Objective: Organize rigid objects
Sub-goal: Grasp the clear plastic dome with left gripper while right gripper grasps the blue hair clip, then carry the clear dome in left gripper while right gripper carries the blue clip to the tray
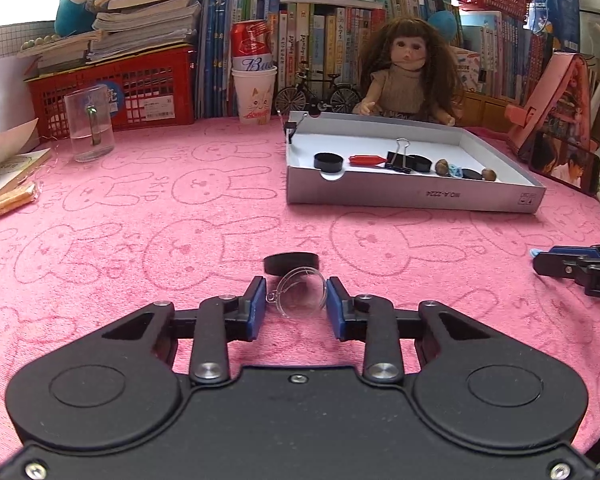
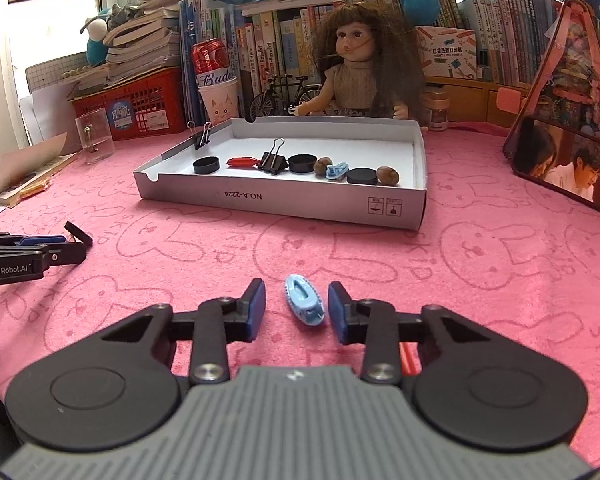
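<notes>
A white cardboard tray (image 1: pixel 412 196) (image 2: pixel 284 204) sits on the pink cloth and holds black caps, a red piece, a binder clip, nuts and a blue toy. My left gripper (image 1: pixel 296 300) is open around a clear plastic half-sphere (image 1: pixel 302 292); a black round cap (image 1: pixel 291 263) lies just beyond it. My right gripper (image 2: pixel 296 304) is open around a small light-blue toy shoe (image 2: pixel 304 299) lying on the cloth. The jaws touch neither object as far as I can see.
A doll (image 2: pixel 360 64), toy bicycle (image 1: pixel 318 94), paper cup with a red can (image 1: pixel 254 92), clear beaker (image 1: pixel 89 122), red basket (image 1: pixel 132 88) and books line the back. A photo stand (image 2: pixel 568 136) is at right. A red stick (image 2: pixel 406 358) lies under my right gripper.
</notes>
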Tool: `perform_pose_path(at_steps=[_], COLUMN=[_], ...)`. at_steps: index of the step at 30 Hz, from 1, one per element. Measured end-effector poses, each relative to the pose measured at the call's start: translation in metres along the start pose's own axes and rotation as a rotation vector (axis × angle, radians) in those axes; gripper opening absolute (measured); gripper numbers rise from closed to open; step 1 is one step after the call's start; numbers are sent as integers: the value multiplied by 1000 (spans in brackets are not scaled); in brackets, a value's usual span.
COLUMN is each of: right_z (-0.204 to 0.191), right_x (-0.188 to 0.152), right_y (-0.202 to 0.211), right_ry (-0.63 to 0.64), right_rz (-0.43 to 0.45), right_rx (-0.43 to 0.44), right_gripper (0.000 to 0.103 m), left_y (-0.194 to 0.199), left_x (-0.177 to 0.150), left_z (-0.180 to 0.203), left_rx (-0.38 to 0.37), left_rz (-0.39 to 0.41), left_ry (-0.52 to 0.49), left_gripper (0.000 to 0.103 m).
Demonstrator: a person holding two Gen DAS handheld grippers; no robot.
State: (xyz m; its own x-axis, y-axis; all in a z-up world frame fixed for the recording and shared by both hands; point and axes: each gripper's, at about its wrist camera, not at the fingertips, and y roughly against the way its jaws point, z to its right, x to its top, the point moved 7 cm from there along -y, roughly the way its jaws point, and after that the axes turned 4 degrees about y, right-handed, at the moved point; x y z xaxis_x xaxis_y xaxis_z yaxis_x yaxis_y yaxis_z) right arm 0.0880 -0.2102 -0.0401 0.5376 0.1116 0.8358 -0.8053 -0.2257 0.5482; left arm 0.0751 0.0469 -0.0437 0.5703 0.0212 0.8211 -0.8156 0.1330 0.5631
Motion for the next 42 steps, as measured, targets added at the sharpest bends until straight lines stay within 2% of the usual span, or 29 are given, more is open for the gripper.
perform_pose_path(at_steps=[4, 9, 13, 15, 16, 18, 20, 32, 36, 40, 42], right_z=[-1, -11, -22, -27, -29, -29, -26, -3, -3, -10, -13], right_x=[1, 1, 1, 0, -1, -2, -3, -7, -4, -2, -2], right_y=[-1, -1, 2, 5, 6, 8, 11, 13, 16, 18, 16], right_ry=[7, 31, 68, 90, 101, 117, 123, 104, 51, 60, 75], right_rz=[-6, -8, 1, 5, 6, 8, 5, -26, 0, 38, 40], right_rx=[-1, 22, 80, 101, 100, 93, 91, -15, 28, 60, 61], right_gripper=[20, 20, 20, 22, 29, 31, 44, 44, 44, 61, 62], left_y=[5, 10, 9, 9, 9, 8, 6, 1, 2, 1, 1], left_x=[-4, -11, -13, -13, -13, -14, -14, -12, -12, -11, -11], left_z=[12, 40, 61, 69, 71, 75, 77, 87, 88, 88, 88], left_rx=[-38, -94, -140, -157, -162, -168, -169, -166, -160, -156, -155], left_rz=[-7, -3, -5, -6, -7, -9, -11, -5, -1, -1, 0], left_ry=[-8, -57, -75, -83, -89, -99, -104, -140, -146, -148, -148], left_gripper=[30, 30, 30, 30, 30, 30, 30, 31, 31, 31, 31])
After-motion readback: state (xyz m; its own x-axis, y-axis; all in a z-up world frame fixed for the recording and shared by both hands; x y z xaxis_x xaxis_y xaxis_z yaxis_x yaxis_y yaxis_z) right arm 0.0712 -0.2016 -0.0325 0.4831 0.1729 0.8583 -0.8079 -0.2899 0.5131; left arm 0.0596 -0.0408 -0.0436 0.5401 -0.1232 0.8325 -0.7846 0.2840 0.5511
